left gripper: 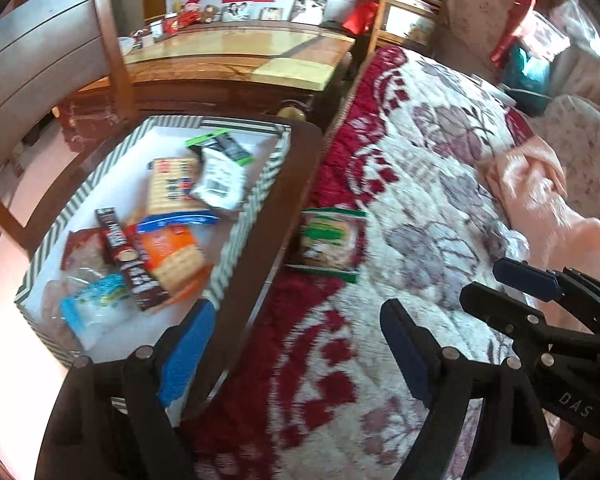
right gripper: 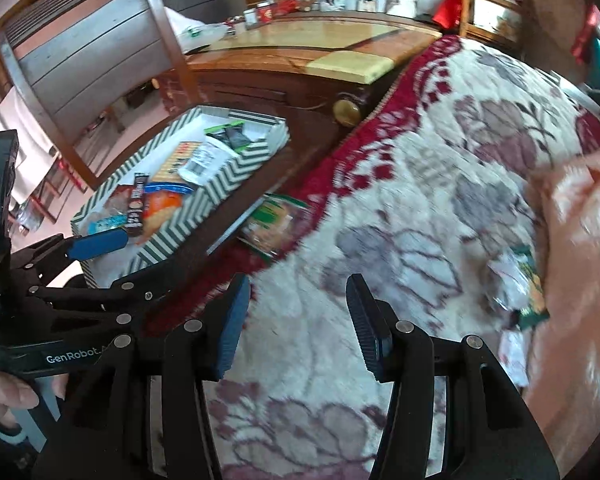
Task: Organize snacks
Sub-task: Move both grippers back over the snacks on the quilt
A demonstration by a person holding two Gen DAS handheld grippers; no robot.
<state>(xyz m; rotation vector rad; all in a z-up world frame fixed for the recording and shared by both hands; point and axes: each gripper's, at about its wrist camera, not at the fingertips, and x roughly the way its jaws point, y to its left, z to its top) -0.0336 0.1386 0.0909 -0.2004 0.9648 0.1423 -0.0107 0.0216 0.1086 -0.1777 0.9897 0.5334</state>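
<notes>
Snack packets (left gripper: 168,236) are gathered in a striped box (left gripper: 256,196) on a chair; one green packet (left gripper: 332,240) is left at the blanket's (left gripper: 420,200) edge. Both grippers, left (left gripper: 296,344) and right (right gripper: 296,324), are held released and empty.

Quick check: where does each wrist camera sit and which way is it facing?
Left wrist: on the open left hand-held gripper, facing down at snack box, blanket; right hand-held gripper shows.
Right wrist: on the open right hand-held gripper, over blanket; left one and a hand show.
Shared: box, green snack packet, dresser.

Floral blanket (left gripper: 440,184) beside wooden dresser (left gripper: 236,60)
</notes>
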